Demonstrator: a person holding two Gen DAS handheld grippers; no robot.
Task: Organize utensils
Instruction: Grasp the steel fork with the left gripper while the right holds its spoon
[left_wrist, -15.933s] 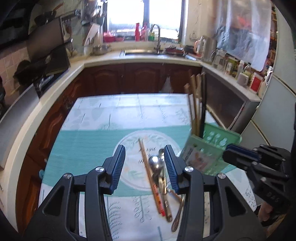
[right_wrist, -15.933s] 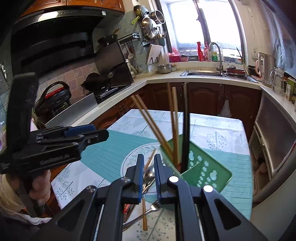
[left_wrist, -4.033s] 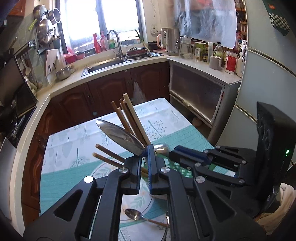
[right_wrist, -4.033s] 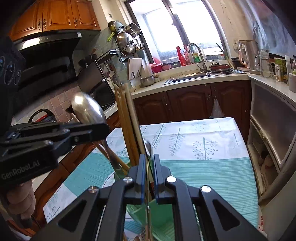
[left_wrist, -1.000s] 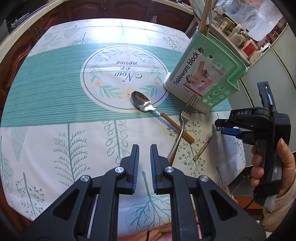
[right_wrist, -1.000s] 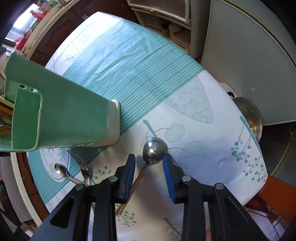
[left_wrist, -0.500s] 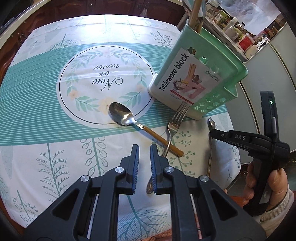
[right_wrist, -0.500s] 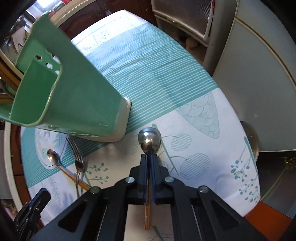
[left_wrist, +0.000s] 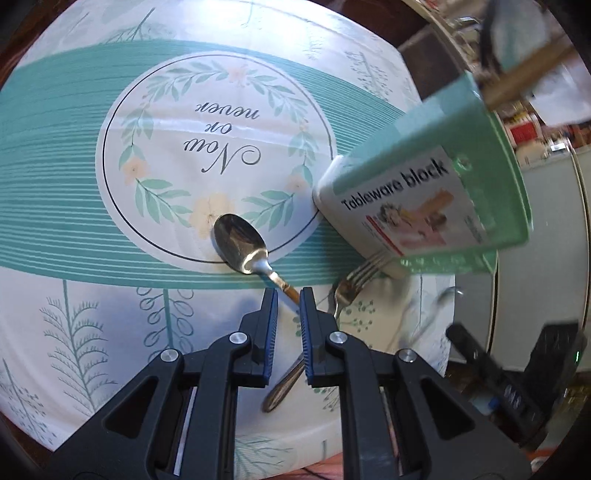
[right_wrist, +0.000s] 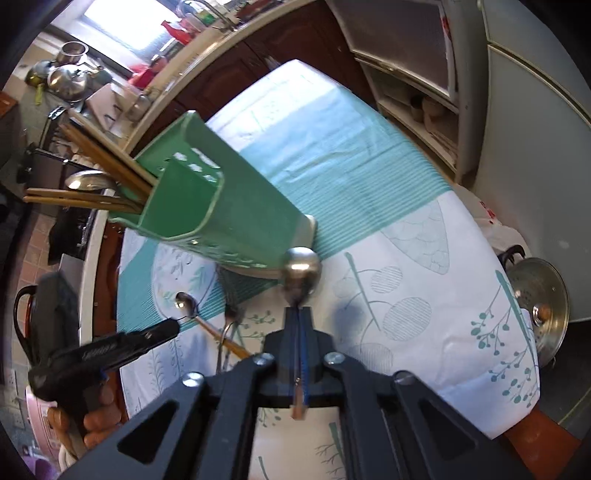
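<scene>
A green tableware holder stands on the table with chopsticks and a big spoon in it. A wood-handled spoon lies on the cloth; my left gripper is slightly open, its tips on either side of the spoon's handle. A fork lies just right of it. My right gripper is shut on a small spoon and holds it lifted near the holder's base. The wood-handled spoon and fork also show in the right wrist view.
The table carries a teal and white printed cloth. A steel colander lid sits below the table's right edge. A fridge stands to the right, kitchen counters behind.
My left gripper has moved forward and down to the wood-handled spoon's handle. My right gripper has lifted the small spoon off the cloth and tilted up toward the holder.
</scene>
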